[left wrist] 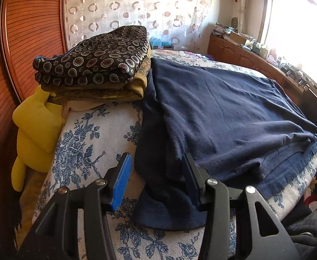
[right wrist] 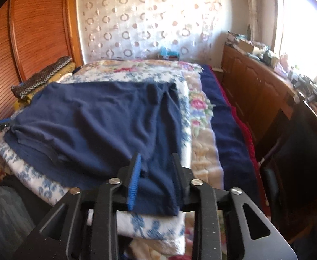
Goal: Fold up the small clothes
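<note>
A navy blue garment (left wrist: 223,112) (right wrist: 97,119) lies spread flat on the blue-flowered white bed cover (left wrist: 89,134) (right wrist: 34,177). My left gripper (left wrist: 156,173) stands open low over the garment's near left corner, where a dark fold of cloth lies loose between its blue-padded fingers (left wrist: 121,182). My right gripper (right wrist: 157,171) is at the garment's near right end. Its jaws stand apart with a strip of navy cloth and its hem between them, and I see no pad pressing on it. The left gripper's tip (right wrist: 4,122) shows at the far left edge of the right wrist view.
A stack of folded clothes (left wrist: 93,65) (right wrist: 41,75) topped by a dark patterned piece sits at the back left by a wooden slatted panel (left wrist: 28,32). A yellow cushion (left wrist: 34,134) hangs beside the bed. A wooden cabinet (right wrist: 256,91) with clutter runs along the right under a bright window.
</note>
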Demonstrator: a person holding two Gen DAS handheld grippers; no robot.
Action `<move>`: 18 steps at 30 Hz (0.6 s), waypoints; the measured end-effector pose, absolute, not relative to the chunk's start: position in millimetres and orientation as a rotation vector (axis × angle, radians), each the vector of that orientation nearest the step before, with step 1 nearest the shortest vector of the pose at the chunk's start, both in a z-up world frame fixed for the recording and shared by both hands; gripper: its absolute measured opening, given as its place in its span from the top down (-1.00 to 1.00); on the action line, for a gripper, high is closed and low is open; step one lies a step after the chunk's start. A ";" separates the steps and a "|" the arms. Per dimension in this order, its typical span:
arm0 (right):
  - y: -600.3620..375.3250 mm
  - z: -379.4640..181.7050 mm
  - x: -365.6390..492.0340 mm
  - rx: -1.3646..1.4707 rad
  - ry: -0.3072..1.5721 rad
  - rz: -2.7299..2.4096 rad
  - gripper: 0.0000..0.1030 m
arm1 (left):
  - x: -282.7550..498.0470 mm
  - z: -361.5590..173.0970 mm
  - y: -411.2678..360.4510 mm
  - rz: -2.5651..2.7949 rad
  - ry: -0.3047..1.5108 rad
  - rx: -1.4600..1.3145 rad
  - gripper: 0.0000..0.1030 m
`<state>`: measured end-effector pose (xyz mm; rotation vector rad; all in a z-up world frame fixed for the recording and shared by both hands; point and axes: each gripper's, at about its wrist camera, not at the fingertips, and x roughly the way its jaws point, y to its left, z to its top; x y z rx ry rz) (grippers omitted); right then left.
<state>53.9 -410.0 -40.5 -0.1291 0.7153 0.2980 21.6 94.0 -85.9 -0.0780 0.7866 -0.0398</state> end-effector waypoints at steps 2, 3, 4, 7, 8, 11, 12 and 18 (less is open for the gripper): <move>-396.3 -41.5 60.7 -0.132 0.706 0.313 0.14 | 21.9 -87.2 92.5 -0.035 0.788 -0.068 0.09; -388.6 -43.4 64.7 -0.133 0.703 0.320 0.05 | 22.4 -87.9 92.2 -0.037 0.789 -0.071 0.09; -379.9 -46.4 68.3 -0.136 0.703 0.329 0.02 | 22.9 -88.6 92.3 -0.039 0.791 -0.073 0.09; -351.8 -58.7 79.2 -0.146 0.712 0.372 -0.05 | 24.2 -90.0 94.0 -0.041 0.796 -0.080 0.09; -344.0 -62.8 82.2 -0.149 0.718 0.386 -0.05 | 24.5 -90.5 93.9 -0.042 0.797 -0.083 0.09; -314.0 -80.2 92.9 -0.167 0.749 0.437 -0.07 | 25.4 -93.0 94.7 -0.044 0.802 -0.091 0.09; -306.5 -85.0 95.4 -0.175 0.758 0.445 -0.07 | 25.8 -93.9 95.0 -0.045 0.806 -0.094 0.09; -281.0 -104.5 107.4 -0.192 0.796 0.444 -0.09 | 28.3 -96.4 97.3 -0.052 0.810 -0.115 0.08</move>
